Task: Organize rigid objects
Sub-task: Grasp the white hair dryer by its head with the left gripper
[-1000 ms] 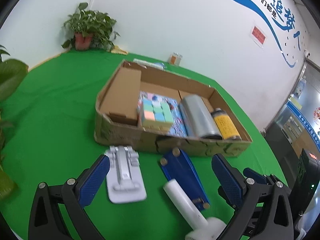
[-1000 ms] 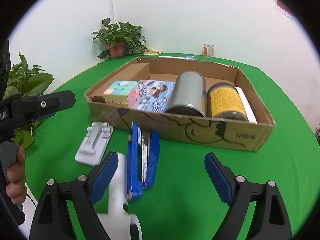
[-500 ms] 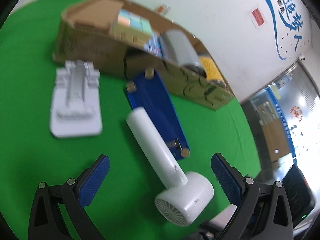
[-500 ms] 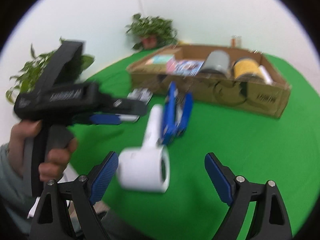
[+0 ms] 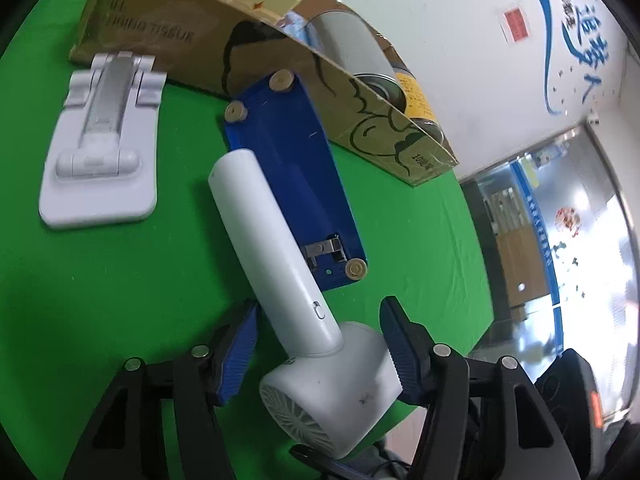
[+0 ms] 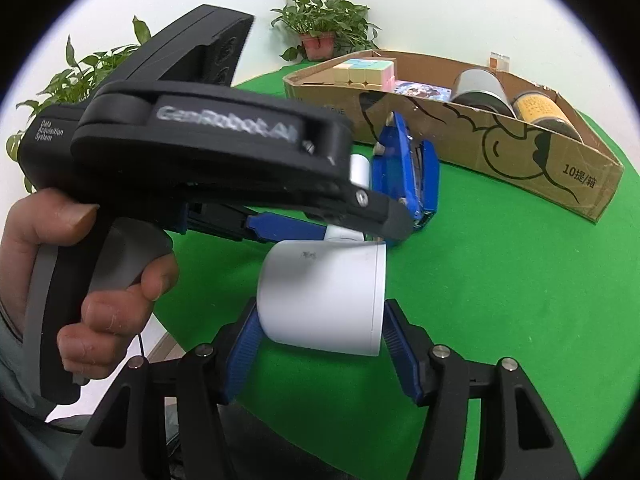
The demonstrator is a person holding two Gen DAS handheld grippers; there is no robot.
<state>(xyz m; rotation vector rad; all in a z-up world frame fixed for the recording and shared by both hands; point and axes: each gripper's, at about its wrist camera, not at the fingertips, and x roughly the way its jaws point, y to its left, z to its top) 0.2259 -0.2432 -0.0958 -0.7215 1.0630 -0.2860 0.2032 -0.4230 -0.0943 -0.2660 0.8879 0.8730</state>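
A white hair dryer [image 5: 280, 248] lies on the green table with its handle pointing at the cardboard box [image 5: 280, 56]. My left gripper [image 5: 318, 332] straddles it where handle meets head. Its jaws are closing, and both blue pads touch the dryer. In the right wrist view, my right gripper [image 6: 324, 336] is closing on the two ends of the hair dryer's [image 6: 320, 296] barrel, pads against it. A blue stapler [image 5: 296, 184] lies beside the handle. A white folding stand [image 5: 100, 152] lies to its left.
The box [image 6: 520, 160] holds a pastel cube [image 6: 364, 70], a silver can [image 6: 480, 88], a yellow-labelled can [image 6: 540, 108] and a picture booklet. A person's hand [image 6: 100, 280] grips the left gripper's handle. Potted plants [image 6: 324, 24] stand at the back. The table's edge runs just under the dryer.
Both grippers dropped onto the hair dryer and their jaws narrowed from wide open to touching it. The left tipped downward; the right swung left from the stapler to the dryer's head.
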